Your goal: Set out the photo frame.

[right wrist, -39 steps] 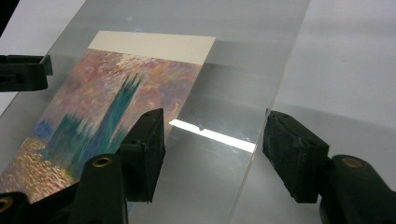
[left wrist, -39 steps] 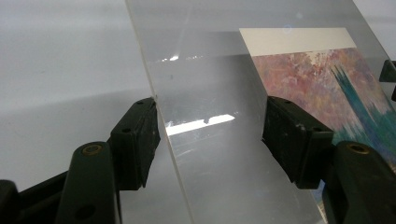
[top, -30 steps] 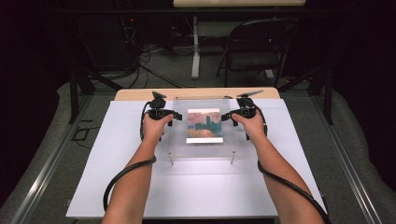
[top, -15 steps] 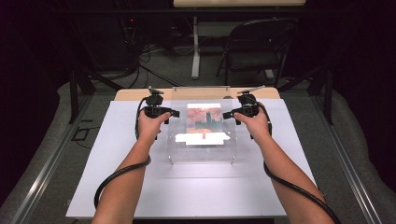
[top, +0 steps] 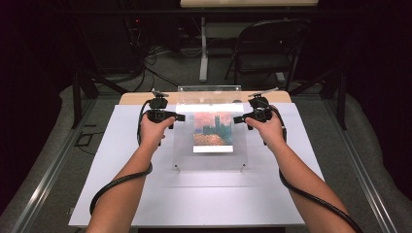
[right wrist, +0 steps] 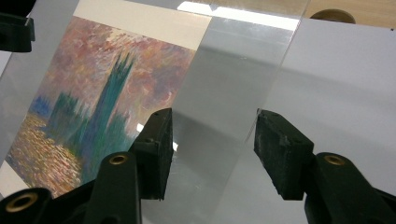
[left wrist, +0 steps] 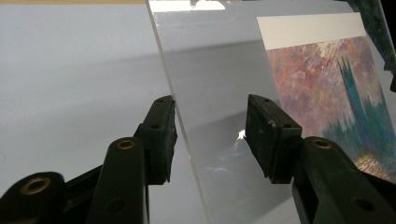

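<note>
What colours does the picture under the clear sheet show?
Pink-orange sky, teal towers; the picture shows best in the right gripper view.

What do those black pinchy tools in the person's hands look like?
Each hand holds a black gripper, left gripper and right gripper, with two chunky block-shaped black jaws. Brass-coloured rings sit around the jaw screws. A small grey plate tops each one, and a thick black cable trails back along each bare forearm. No sleeves show.
</note>
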`<state>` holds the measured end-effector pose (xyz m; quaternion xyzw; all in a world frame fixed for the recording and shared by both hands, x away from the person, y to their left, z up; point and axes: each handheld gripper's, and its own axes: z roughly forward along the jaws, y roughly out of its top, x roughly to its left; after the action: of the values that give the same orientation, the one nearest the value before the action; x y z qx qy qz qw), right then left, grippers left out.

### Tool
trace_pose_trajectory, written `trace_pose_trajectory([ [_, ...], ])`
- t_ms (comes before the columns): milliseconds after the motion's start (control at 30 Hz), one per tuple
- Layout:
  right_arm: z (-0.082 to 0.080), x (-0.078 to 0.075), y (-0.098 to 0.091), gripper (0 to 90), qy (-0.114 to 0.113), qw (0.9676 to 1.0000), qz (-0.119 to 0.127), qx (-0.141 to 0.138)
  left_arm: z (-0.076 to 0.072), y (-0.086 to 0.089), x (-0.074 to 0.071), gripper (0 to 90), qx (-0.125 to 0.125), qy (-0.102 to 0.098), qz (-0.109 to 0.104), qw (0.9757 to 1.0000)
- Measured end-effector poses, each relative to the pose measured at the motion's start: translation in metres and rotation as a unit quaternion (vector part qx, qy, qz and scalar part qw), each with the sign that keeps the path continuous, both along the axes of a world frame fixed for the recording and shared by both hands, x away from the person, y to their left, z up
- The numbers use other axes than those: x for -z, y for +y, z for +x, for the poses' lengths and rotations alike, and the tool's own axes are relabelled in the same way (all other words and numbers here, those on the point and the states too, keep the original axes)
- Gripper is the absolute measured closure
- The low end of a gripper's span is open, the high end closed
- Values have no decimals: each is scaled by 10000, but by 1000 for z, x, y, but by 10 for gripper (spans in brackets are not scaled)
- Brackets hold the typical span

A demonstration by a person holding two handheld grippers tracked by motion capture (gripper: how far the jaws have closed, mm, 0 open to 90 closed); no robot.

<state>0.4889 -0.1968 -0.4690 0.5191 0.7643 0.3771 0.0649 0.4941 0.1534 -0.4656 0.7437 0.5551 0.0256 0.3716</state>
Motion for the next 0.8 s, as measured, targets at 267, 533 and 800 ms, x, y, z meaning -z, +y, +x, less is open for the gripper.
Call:
trace_pose_trajectory([
  [267, -7, -7, -2, 497, -127, 9999, -27, -63, -7, 2, -6, 555, 53, -98, -8, 9999],
  [533, -15, -14, -2, 521, -236, 9997, -61, -87, -13, 6, -13, 584, 123, -182, -72, 9997],
  [800, -24, -21, -4, 550, -365, 9992, -69, -135, -23, 9, -21, 613, 231, -279, -71, 9993],
])
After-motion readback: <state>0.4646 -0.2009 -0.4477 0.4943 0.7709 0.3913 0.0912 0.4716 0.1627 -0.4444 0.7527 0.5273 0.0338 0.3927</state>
